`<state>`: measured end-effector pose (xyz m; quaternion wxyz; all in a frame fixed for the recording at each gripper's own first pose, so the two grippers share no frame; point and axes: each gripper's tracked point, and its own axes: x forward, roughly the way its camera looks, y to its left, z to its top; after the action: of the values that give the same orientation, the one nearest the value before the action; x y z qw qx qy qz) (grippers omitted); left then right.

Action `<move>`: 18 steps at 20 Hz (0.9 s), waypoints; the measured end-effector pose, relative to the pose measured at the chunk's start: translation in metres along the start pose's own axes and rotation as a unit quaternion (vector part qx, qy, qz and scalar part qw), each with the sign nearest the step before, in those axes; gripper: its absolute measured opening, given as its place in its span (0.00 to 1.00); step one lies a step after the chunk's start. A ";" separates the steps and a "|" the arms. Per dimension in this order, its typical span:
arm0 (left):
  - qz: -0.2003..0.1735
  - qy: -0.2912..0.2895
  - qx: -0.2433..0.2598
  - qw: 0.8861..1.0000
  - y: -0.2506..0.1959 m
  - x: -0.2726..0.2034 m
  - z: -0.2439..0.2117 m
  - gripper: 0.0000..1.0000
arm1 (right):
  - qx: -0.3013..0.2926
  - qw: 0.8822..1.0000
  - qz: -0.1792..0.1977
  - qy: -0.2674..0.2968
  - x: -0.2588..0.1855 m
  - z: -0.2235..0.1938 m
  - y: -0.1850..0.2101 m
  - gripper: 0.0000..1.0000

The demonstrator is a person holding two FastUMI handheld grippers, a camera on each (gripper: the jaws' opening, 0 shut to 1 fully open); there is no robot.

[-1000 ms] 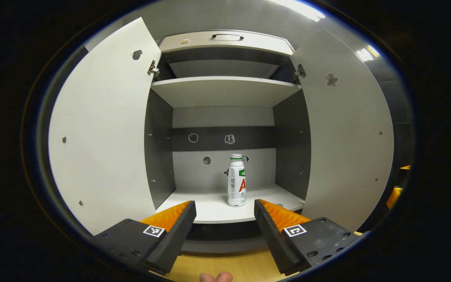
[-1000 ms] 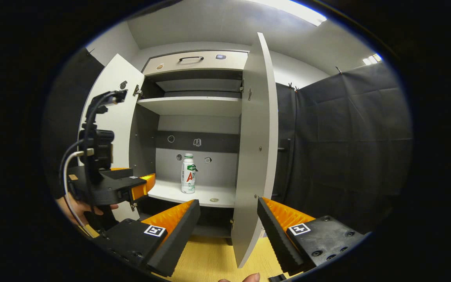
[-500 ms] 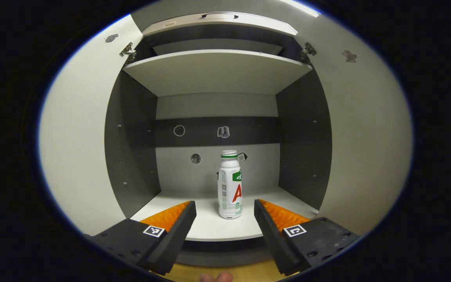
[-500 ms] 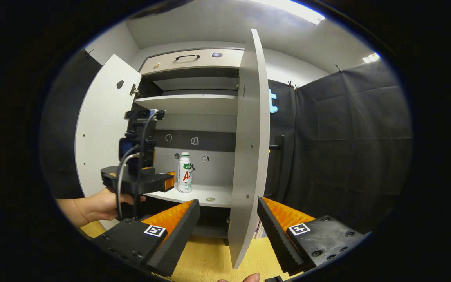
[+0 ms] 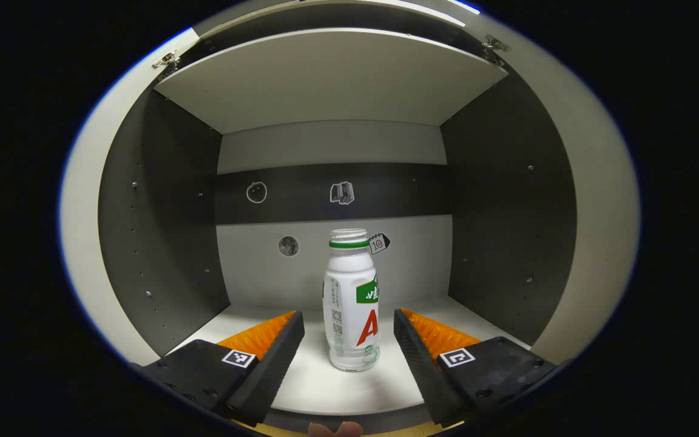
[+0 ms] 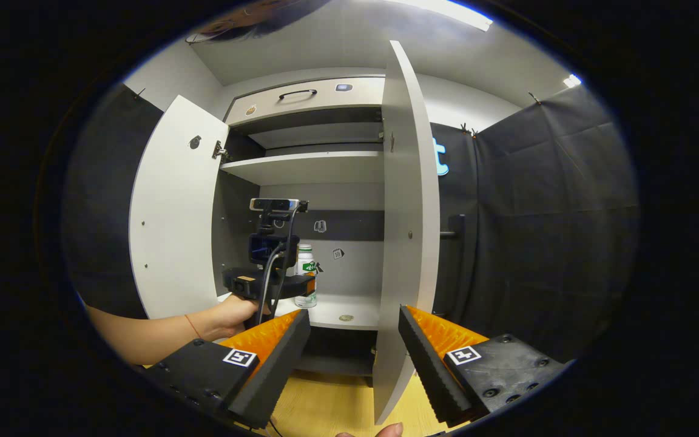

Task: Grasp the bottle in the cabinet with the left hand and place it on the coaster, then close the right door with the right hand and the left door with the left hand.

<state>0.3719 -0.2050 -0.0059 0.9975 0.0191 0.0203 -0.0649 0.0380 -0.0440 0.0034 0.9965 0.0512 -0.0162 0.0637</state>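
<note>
Left hand-held gripper [image 5: 348, 331] is spread wide inside the grey cabinet's lower compartment, its two fingers on either side of the white plastic bottle with a green neck band and red letter [image 5: 351, 300], apart from it and not pressing it. That bottle stands upright on the pale lower shelf [image 5: 319, 388], near the shelf's front and slightly right of centre between the fingers. Behind it, small stickers dot the cabinet's back wall [image 5: 331, 267].

From the right gripper view, the left hand-held gripper [image 6: 308, 284] reaches into the cabinet, held by a person's bare hand [image 6: 234, 312], with the bottle [image 6: 306, 267] just past its tip. The right hand-held gripper [image 6: 354, 343] is likewise released, fingers wide apart and gripping nothing, in front of the tall white right door [image 6: 404, 230], which stands open edge-on. The white left door [image 6: 173, 218] is swung open too. Light wooden flooring [image 6: 331, 406] lies below.
</note>
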 end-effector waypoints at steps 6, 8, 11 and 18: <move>0.012 0.003 -0.007 1.000 0.002 0.036 -0.006 0.95 | 0.000 1.000 0.013 0.008 0.008 -0.011 0.003 0.98; 0.017 0.004 -0.011 1.000 0.000 0.045 -0.008 0.95 | 0.006 1.000 0.017 0.010 0.011 -0.013 0.004 0.98; 0.019 0.009 -0.004 1.000 -0.001 0.054 -0.015 0.95 | 0.005 1.000 0.021 0.010 0.014 -0.015 0.004 0.98; 0.008 0.014 -0.008 1.000 0.000 0.051 -0.014 0.79 | 0.016 1.000 0.016 0.008 0.013 -0.012 0.002 0.98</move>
<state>0.4214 -0.2109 -0.0224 0.9978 0.0122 0.0347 -0.0560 0.0508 -0.0388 -0.0075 0.9946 0.0661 -0.0079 0.0798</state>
